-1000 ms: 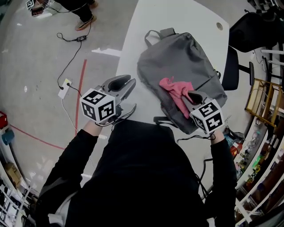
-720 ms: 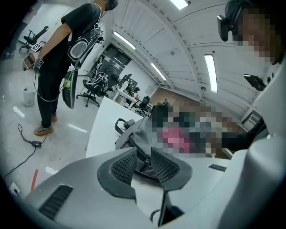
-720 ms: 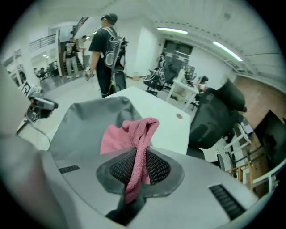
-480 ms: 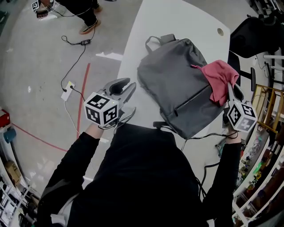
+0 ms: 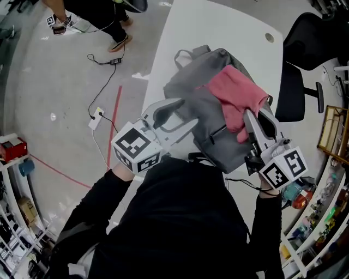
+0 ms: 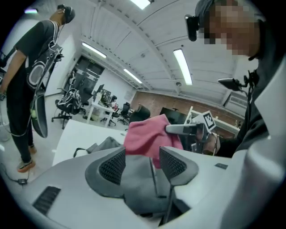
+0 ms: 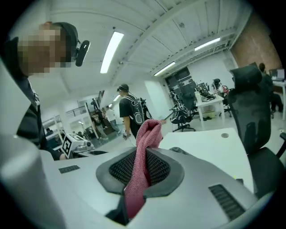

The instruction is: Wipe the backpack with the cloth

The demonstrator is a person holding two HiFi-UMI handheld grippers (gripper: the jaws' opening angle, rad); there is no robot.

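Note:
A grey backpack (image 5: 188, 82) lies flat on the white table (image 5: 218, 27). My right gripper (image 5: 256, 113) is shut on a pink cloth (image 5: 234, 90) and holds it in the air above the backpack's right half. In the right gripper view the cloth (image 7: 145, 138) is pinched between the pads and stands up in a fold beyond the gripper (image 7: 140, 152). My left gripper (image 5: 188, 111) hovers over the backpack's near left side with its jaws opening. In the left gripper view the backpack (image 6: 105, 145) and cloth (image 6: 145, 134) lie beyond the gripper (image 6: 142, 156); its pads press on nothing.
A black office chair (image 5: 308, 49) stands at the table's far right. Cables (image 5: 103, 71) and a red tape line (image 5: 114, 120) run across the floor on the left, where a person's legs (image 5: 103, 13) show. Cluttered shelves (image 5: 327, 180) line the right edge.
Both grippers have risen. The right one lifted the cloth off the backpack, swung it right, then back above the bag. The left one moved from the table's edge over the backpack and opened wider.

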